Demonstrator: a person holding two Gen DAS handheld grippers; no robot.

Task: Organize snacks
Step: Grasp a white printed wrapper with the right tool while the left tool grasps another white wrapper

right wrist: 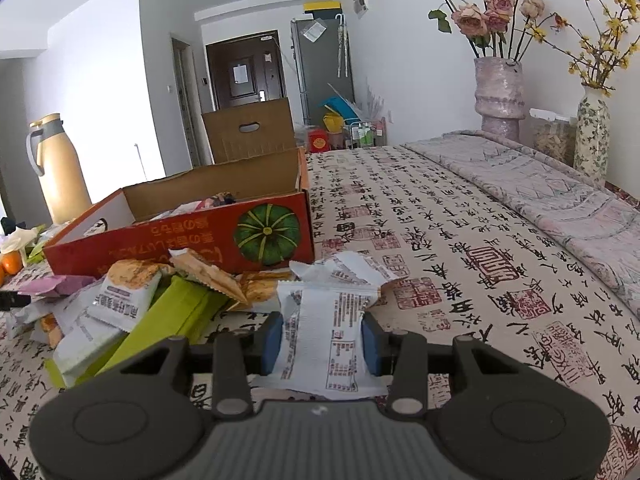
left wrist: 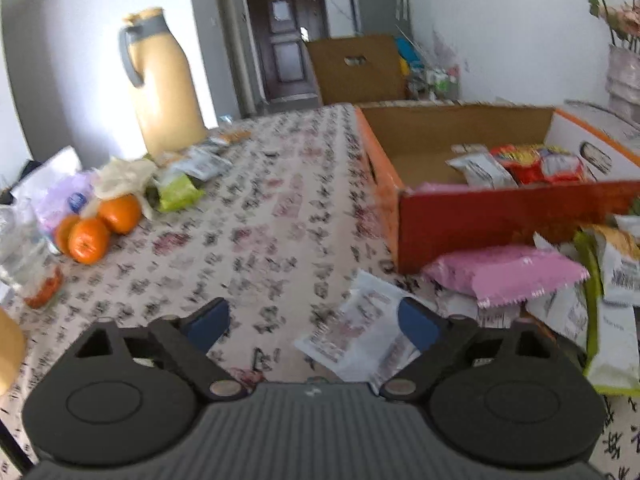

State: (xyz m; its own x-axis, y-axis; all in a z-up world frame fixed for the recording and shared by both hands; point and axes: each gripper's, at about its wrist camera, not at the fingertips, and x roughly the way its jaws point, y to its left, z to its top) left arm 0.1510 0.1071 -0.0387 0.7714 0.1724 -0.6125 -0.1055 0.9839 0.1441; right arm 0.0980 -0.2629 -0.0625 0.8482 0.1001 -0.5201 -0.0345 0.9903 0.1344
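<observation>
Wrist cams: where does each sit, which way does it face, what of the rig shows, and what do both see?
Left wrist: sits behind the left gripper, looking down across the patterned tablecloth; jaws open and empty, a white packet lies ahead of them.
Right wrist: sits behind the right gripper, facing the same way; jaws shut on a white snack packet.
Shared: the orange cardboard box, the loose snack pile, the yellow thermos, the dark door.
</observation>
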